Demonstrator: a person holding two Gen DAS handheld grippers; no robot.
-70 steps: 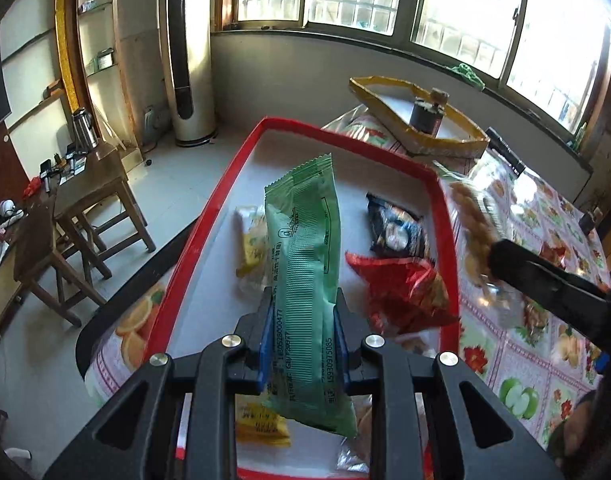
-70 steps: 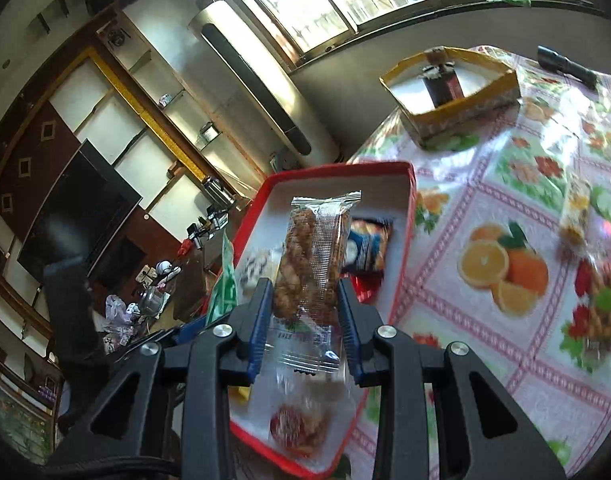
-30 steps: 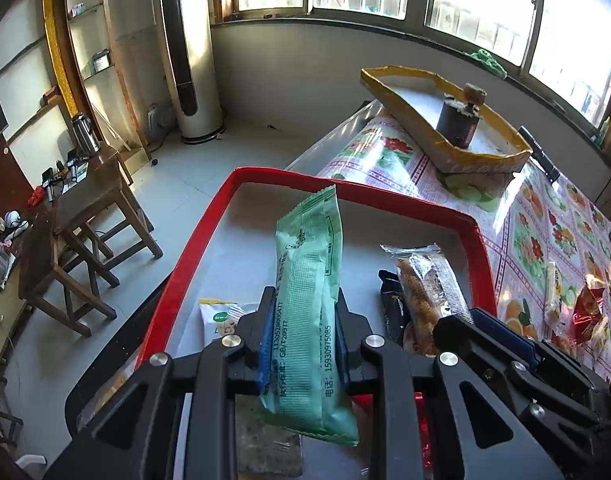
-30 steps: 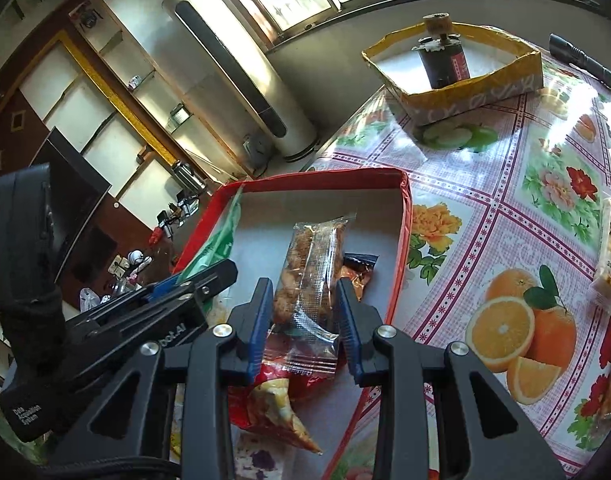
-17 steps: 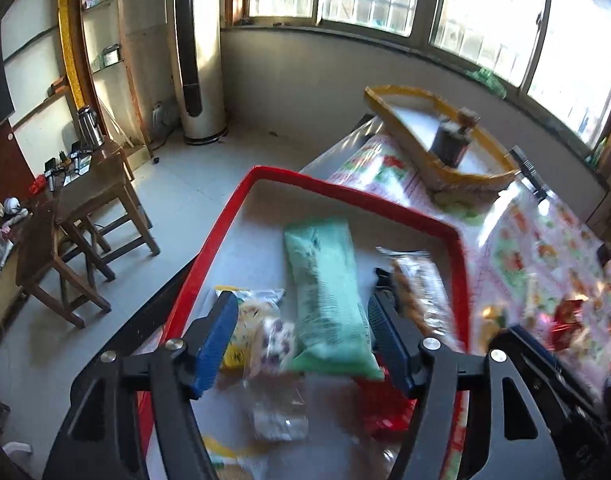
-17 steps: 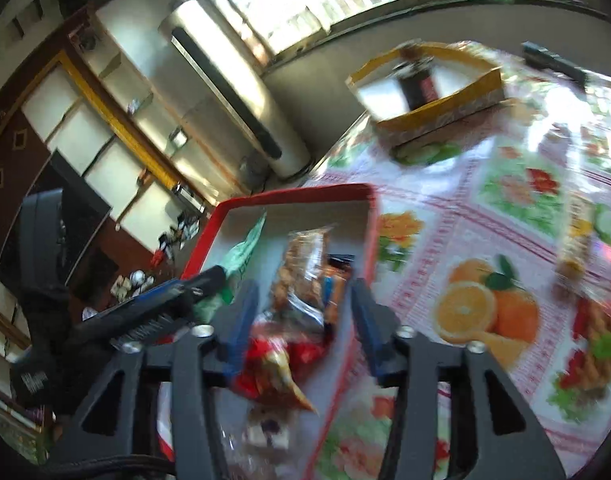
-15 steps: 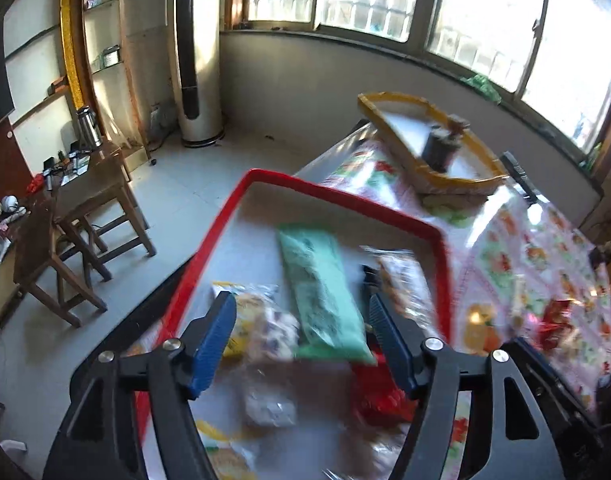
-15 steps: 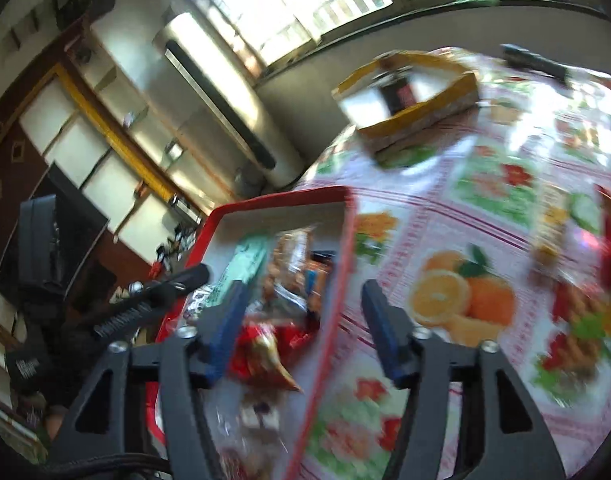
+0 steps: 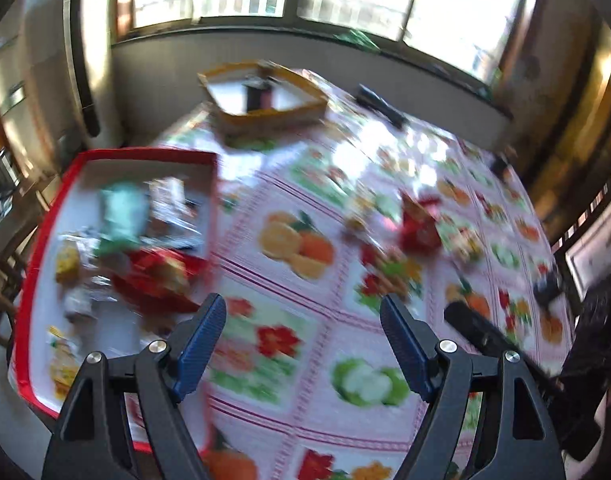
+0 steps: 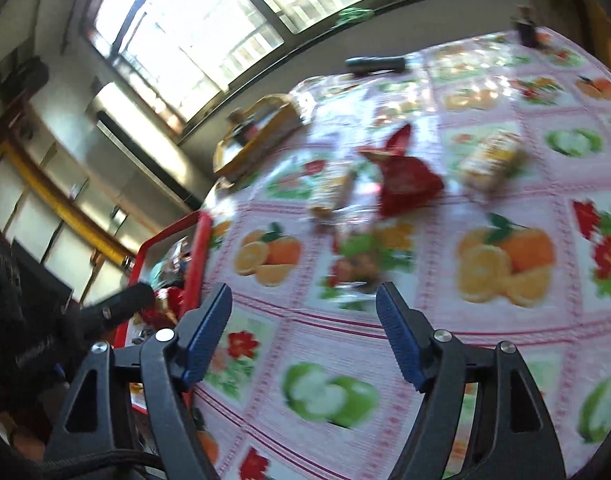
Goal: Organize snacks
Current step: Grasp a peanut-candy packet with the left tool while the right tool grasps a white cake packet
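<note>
Both grippers' fingers spread wide and empty, left gripper (image 9: 303, 330), right gripper (image 10: 303, 318), over tablecloth (image 10: 485, 344), snacks in red tray (image 9: 37, 248), red packet (image 10: 405, 182) loose on cloth

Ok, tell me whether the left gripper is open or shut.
Open. The left gripper has its blue pads spread wide with only tablecloth between them, holding nothing.

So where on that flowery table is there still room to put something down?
The near tablecloth between the red tray and the loose snacks is bare. It is crowded inside the tray and around the red packet mid-table.
</note>
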